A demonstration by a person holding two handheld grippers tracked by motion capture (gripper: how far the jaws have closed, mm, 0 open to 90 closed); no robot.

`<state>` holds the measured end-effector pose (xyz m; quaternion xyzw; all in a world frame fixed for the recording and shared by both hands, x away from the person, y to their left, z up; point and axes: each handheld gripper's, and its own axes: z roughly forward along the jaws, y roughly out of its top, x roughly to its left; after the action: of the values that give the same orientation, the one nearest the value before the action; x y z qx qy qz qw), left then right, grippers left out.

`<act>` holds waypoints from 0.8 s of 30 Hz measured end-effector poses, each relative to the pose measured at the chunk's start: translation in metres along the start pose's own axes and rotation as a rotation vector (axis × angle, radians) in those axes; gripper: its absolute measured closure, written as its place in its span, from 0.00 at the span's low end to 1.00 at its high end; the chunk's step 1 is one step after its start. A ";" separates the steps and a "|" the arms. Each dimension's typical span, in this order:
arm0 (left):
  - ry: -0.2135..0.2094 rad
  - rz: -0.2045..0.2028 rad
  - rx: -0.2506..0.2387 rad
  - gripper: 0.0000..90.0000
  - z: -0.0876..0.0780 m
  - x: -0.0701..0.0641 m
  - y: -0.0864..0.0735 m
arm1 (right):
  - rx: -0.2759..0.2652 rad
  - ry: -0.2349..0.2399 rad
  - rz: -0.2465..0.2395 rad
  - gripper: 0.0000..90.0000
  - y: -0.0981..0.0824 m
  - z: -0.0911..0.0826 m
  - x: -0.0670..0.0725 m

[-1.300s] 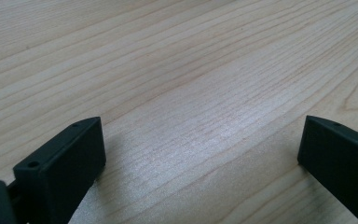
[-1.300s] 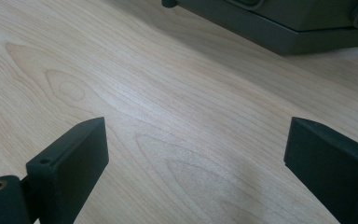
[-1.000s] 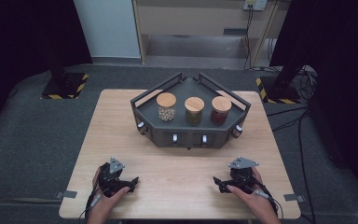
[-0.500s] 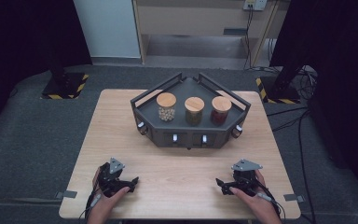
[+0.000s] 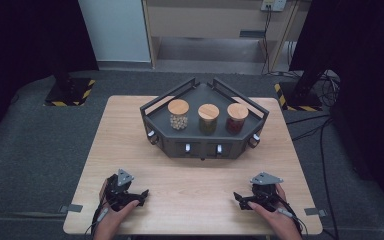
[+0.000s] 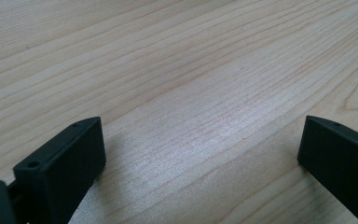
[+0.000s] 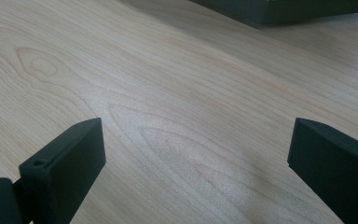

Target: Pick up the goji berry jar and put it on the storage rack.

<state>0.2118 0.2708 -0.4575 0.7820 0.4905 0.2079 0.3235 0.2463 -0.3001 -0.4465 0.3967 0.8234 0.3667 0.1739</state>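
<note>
My left gripper [image 5: 141,196] rests low over the wooden table [image 5: 190,180] at the near left, held by a hand, tips pointing toward the middle. In the left gripper view its jaws [image 6: 200,140] stand wide apart over bare wood. At the near right lies my right gripper [image 5: 238,199], tips also pointing inward. Its jaws [image 7: 196,140] have just been opening and nothing is between them. A black angular tray [image 5: 200,150] sits at the table's far middle with three wooden-lidded jars: pale contents [image 5: 178,115], green [image 5: 208,119], red [image 5: 237,118].
The tray's dark front edge [image 7: 279,11] shows at the top of the right gripper view. Grey carpet [image 5: 40,150] surrounds the table, with black stands and yellow-striped bases at the back corners and cables [image 5: 325,135] on the right.
The right gripper has shifted very slightly toward the near right edge. The left gripper, tray and jars have not moved.
</note>
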 end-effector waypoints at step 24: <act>0.000 0.000 0.000 0.00 0.000 0.000 0.000 | 0.015 0.017 -0.025 0.05 -0.006 0.006 0.010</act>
<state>0.2118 0.2707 -0.4574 0.7821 0.4905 0.2079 0.3233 0.2406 -0.2921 -0.4554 0.3844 0.8324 0.3618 0.1687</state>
